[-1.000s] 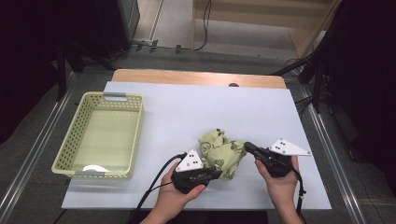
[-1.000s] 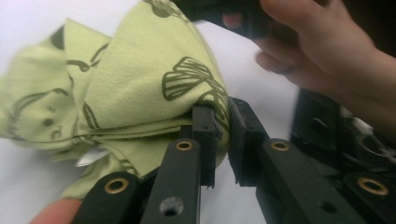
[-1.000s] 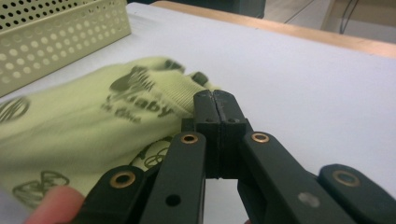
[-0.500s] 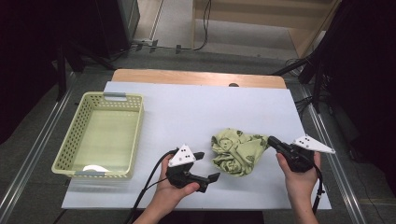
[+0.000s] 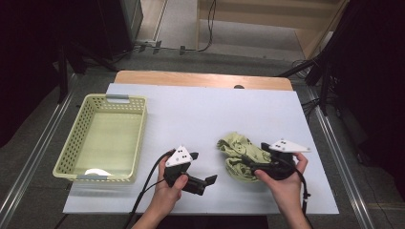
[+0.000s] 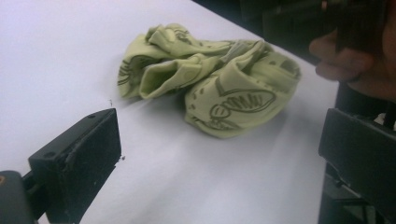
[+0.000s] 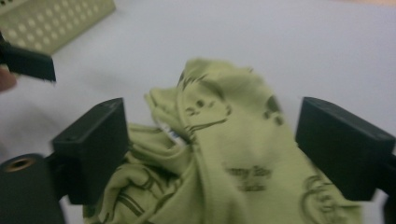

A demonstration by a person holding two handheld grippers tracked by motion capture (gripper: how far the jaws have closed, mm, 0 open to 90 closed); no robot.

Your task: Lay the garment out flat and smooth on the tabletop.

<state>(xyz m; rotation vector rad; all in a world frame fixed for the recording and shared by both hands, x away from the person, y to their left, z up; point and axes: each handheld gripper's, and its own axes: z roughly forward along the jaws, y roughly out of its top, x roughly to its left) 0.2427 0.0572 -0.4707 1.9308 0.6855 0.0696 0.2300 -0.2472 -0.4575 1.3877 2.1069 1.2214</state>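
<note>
A crumpled light-green cloth point(image 5: 237, 156) with dark printed drawings lies on the white table top, right of middle. My right gripper point(image 5: 249, 165) points left into it. Its jaws have just been opening and stand wide, with the cloth point(image 7: 224, 154) lying loose between them in the right gripper view point(image 7: 219, 147). My left gripper point(image 5: 206, 183) rests a short way left of the cloth. Its jaws have also just been opening and stand wide over bare table point(image 6: 219, 163), the cloth point(image 6: 210, 84) a little beyond them.
A pale green plastic basket point(image 5: 71, 149) stands at the left, with a small white thing point(image 5: 95, 171) in its near end. The white sheet point(image 5: 215, 114) covers the table; a wooden strip point(image 5: 200, 78) shows at the back. Metal rails run along both sides.
Both grippers, shut at the cloth a second ago, have opened and let it go. The left drew back to the left. The right swung out right, then came back. The cloth shifted slightly right.
</note>
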